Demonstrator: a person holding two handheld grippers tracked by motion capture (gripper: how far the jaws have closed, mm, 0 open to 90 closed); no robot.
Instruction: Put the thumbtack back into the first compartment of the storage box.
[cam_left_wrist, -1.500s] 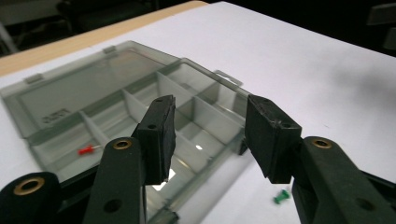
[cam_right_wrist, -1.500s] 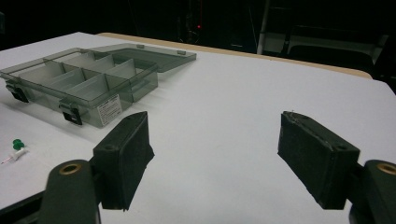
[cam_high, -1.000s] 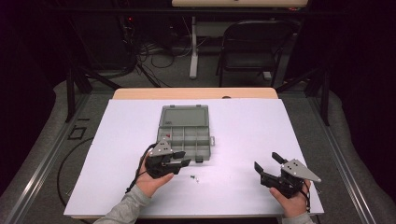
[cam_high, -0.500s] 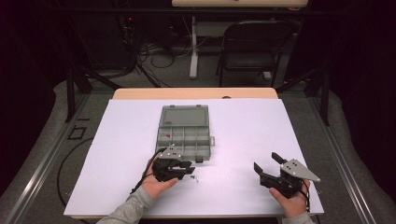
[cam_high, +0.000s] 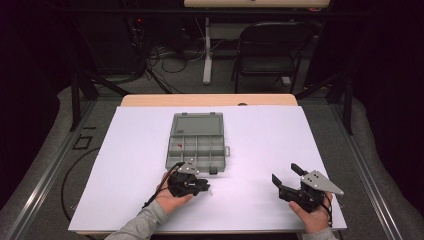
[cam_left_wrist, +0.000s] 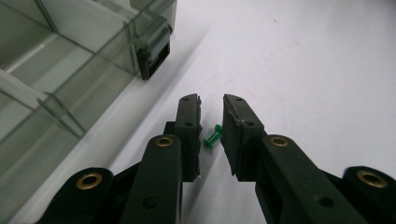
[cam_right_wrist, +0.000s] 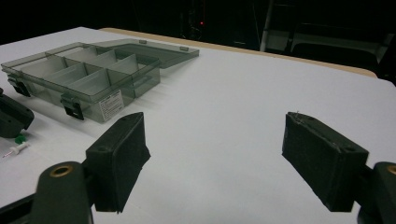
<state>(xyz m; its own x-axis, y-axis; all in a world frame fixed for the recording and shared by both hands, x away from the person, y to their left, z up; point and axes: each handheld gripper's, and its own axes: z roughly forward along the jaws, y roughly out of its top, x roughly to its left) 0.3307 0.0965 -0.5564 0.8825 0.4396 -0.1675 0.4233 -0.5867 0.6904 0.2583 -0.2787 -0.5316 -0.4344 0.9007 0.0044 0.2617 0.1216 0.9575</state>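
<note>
The right gripper (cam_right_wrist: 217, 158) has its fingers (cam_right_wrist: 119, 161) spread wide over the white desk (cam_right_wrist: 243, 93). Beyond the left finger sits the open compartment box (cam_right_wrist: 88, 77); beside it lies what looks like a white pin (cam_right_wrist: 16, 149).

Dark room: black folding chair (cam_high: 272, 50) behind the white-topped counter (cam_high: 310, 150), cable tangle (cam_high: 170, 57) on grey floor (cam_high: 60, 145) beside it.

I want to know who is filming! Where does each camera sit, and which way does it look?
High view: above the person's side, looking forward and down at the table; both hands show.
Left gripper view: on the left gripper, looking along its jaws at a green pushpin.
Right gripper view: on the right gripper, facing across the table.
All share the compartment box.
</note>
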